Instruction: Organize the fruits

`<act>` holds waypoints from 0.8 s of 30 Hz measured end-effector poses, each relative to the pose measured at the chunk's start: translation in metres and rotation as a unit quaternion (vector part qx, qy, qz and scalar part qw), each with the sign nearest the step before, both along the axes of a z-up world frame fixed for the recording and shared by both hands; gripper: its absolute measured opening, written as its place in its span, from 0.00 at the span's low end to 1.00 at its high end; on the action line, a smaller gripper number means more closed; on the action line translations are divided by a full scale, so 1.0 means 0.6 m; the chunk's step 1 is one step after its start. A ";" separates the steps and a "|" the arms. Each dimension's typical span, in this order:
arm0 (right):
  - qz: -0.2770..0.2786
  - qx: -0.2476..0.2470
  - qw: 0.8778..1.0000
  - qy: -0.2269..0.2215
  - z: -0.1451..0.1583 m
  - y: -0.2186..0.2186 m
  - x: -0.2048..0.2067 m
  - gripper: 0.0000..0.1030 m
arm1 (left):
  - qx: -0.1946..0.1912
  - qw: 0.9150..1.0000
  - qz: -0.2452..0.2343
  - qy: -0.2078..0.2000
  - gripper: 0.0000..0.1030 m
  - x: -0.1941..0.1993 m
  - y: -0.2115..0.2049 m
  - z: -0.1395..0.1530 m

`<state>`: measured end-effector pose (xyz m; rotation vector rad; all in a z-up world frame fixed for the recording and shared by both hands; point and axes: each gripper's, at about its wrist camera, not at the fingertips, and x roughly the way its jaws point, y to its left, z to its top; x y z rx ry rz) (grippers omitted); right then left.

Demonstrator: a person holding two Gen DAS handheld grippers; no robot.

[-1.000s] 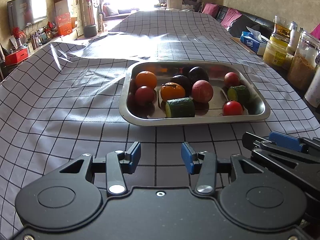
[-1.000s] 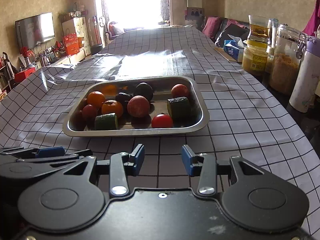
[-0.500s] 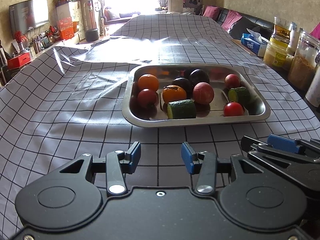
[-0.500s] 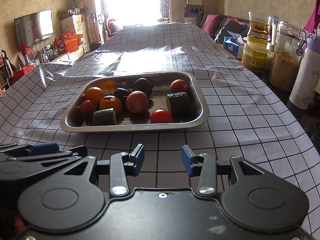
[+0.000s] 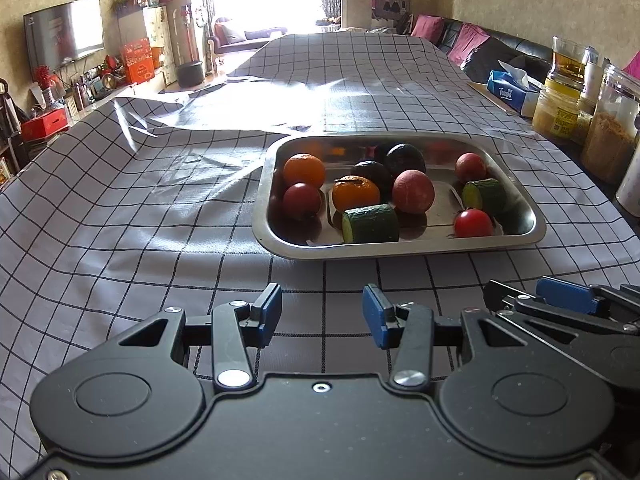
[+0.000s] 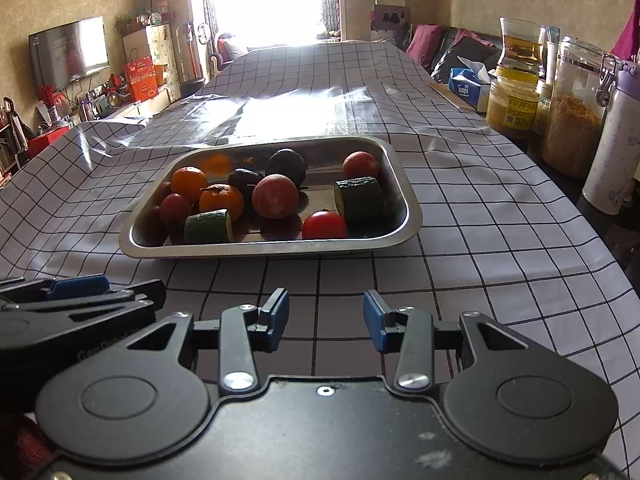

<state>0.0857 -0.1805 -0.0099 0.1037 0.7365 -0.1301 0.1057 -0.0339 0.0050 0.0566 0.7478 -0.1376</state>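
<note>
— Where are your tongs right now?

— My left gripper (image 5: 322, 316) is low over the checked tablecloth (image 5: 160, 208), blue pads spread apart with nothing between them. My right gripper (image 6: 326, 320) is just beside it, its pads apart too and holding nothing. Both sit short of the metal tray (image 6: 412, 216), not touching it.

— And the fruit?

— All of it is in the tray. From my left camera I see two oranges (image 5: 304, 170) on the left side, a dark red fruit (image 5: 302, 200) just in front of them, and two near-black fruits (image 5: 404, 158) toward the back. A reddish apple (image 5: 413, 191) sits in the middle. A cucumber chunk (image 5: 372, 224) lies at the front edge, touching one orange. A second cucumber chunk (image 5: 484, 196) is on the right, with a tomato (image 5: 473, 223) just in front of it and another red fruit (image 5: 471, 167) behind.

— Anything else on the table?

— Jars (image 6: 572, 120) and a tissue box (image 6: 466, 86) along the right edge, well apart from the tray.
</note>
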 end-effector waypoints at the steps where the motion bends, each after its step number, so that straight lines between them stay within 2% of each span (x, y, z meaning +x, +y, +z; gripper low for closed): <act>1: 0.000 0.000 1.000 0.000 0.000 0.000 0.000 0.42 | 0.000 1.000 0.000 -0.001 0.52 -0.001 0.000 0.001; 24: 0.003 0.001 1.000 0.001 0.000 0.001 -0.001 0.42 | 0.001 1.000 -0.007 -0.006 0.52 -0.006 -0.001 0.005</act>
